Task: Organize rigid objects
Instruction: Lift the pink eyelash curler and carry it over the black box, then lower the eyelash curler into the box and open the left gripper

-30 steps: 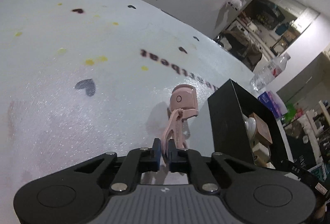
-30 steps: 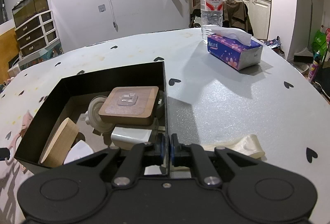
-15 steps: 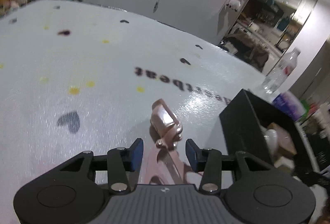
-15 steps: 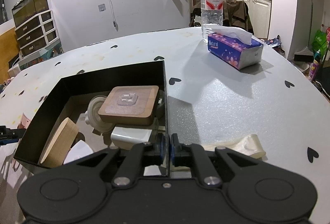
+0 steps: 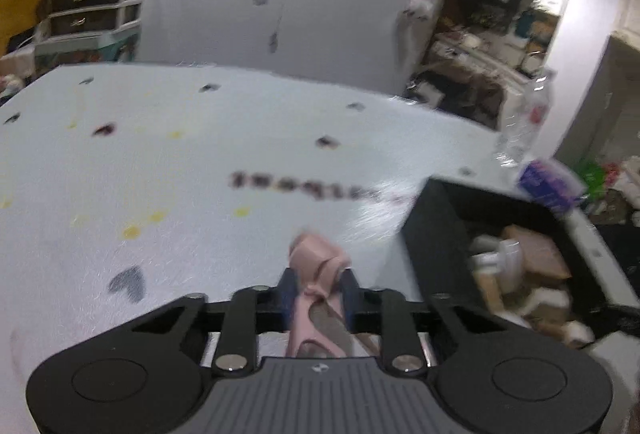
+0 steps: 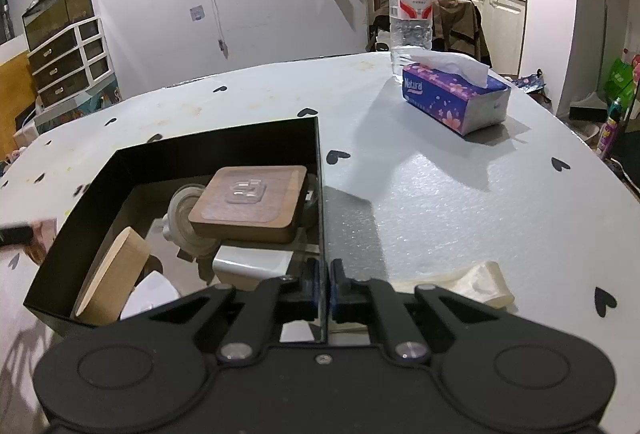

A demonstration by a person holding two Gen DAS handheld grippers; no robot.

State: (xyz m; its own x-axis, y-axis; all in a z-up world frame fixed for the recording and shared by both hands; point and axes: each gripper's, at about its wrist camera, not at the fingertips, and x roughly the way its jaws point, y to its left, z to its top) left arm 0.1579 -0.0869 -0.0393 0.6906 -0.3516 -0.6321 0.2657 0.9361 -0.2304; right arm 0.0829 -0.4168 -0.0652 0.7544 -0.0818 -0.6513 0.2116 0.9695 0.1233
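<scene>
A pink plastic tool (image 5: 316,258) sits between the pads of my left gripper (image 5: 318,290), whose jaws are closing and press it from both sides, a little above the white table (image 5: 160,174). The view is blurred. To its right stands the black open box (image 5: 424,234) with several items inside. In the right wrist view my right gripper (image 6: 324,282) is shut on the thin right wall of the black box (image 6: 224,150). Inside lie a square wooden block (image 6: 248,202), a round wooden disc (image 6: 108,274) and white pieces. The pink tool (image 6: 42,234) shows just left of the box.
A water bottle (image 6: 411,2) and a purple tissue pack (image 6: 452,98) stand at the far right of the table. A cream folded piece (image 6: 476,282) lies near my right gripper. The table's rounded edge runs along the right.
My left gripper opened, the pink tool tipped over, and the jaws closed on it again. The gripper rolled, rose and swung toward the box. The right gripper stayed put.
</scene>
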